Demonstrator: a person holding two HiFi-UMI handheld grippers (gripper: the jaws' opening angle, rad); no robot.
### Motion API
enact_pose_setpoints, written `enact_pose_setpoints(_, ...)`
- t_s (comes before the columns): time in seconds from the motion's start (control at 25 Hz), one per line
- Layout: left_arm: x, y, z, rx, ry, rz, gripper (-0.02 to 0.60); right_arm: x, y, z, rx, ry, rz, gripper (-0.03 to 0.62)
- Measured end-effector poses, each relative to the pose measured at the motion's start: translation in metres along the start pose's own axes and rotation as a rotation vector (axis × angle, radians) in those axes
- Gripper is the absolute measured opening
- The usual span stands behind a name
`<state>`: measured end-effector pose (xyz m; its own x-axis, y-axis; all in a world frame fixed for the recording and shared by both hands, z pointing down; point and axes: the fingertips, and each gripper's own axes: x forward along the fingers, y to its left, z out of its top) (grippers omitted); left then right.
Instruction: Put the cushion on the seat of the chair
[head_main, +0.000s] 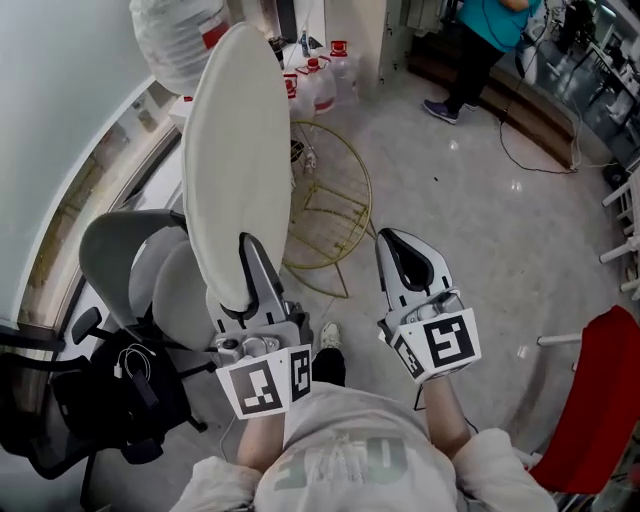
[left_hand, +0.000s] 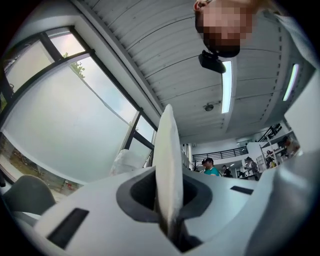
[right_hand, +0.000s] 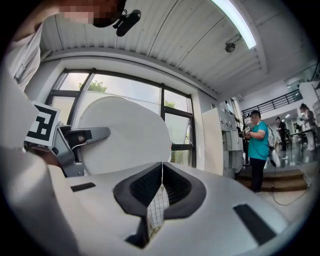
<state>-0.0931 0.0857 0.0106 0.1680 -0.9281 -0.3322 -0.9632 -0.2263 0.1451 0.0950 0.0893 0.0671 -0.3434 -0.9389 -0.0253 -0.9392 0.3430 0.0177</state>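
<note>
I've got the cushion (head_main: 238, 160) upright in my left gripper (head_main: 252, 262), yellow wire chair (head_main: 335, 205) just beyond; right gripper (head_main: 395, 245) alongside, empty.

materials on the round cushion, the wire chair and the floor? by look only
Cushion: probably cream fabric over padding; matte, with a soft rounded edge.
Wire chair: thin metal rod, likely with a yellow or brass-coloured coating; slim bent hoops you can see through.
Floor: polished stone or terrazzo-like tile; speckled, with glossy light spots.

It was a lab-like workspace: beyond the right jaws a person in teal (right_hand: 258, 145) stood by equipment benches (head_main: 592, 62), cables (head_main: 536, 166) trailed over polished floor (head_main: 500, 260), and an office chair (head_main: 32, 438) sat left of the left jaws.
</note>
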Motion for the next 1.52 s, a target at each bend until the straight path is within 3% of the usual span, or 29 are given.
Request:
enact_pose_setpoints(0.32, 0.106, 0.020, -0.025, 0.012, -0.025, -0.037, 0.040, 0.106, -0.033, 0.018, 0.001, -0.053, -0.020, 0.017)
enact_pose_setpoints(0.64, 0.142, 0.009, -0.051, 0.020, 0.025, 0.000, 0.040, 0.128, -0.077, 0.023, 0.004, -0.065, -0.038, 0.017)
enact_pose_setpoints(1.0, 0.165, -0.010, -0.076, 0.029, 0.050, 0.013, 0.040, 0.154, -0.109, 0.019, 0.011, -0.080, 0.004, 0.017)
enact_pose_setpoints(1.28, 0.166, -0.022, -0.129, 0.049, 0.109, -0.024, 0.040, 0.168, -0.113, -0.016, 0.047, -0.115, 0.032, 0.017)
enact_pose_setpoints(1.52, 0.156, -0.017, -0.205, 0.028, 0.150, -0.042, 0.040, 0.192, -0.104, -0.081, 0.036, -0.099, 0.060, 0.017)
